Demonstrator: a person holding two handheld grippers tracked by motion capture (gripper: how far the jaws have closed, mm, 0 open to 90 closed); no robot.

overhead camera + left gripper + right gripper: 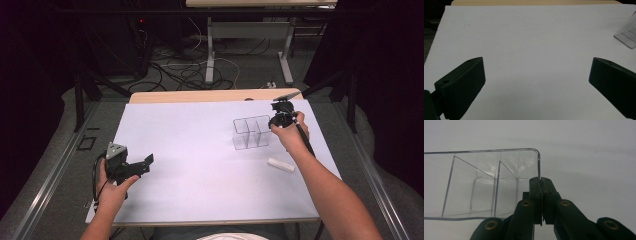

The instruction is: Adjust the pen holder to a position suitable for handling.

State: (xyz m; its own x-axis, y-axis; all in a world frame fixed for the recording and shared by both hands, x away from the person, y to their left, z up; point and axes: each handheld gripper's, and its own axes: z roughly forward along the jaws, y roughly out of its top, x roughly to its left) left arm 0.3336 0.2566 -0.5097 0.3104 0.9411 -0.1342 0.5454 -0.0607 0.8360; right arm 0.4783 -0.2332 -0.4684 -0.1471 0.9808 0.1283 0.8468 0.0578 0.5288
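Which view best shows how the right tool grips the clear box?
The right gripper view: the right tool pinches the clear box wall, jaws shut. The high view shows the box small beside the hand; the left gripper view catches one corner.

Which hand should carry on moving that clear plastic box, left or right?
Right. The right tongs are already shut on the wall of the clear box. The left tongs stand open over bare white sheet, well away from the box.
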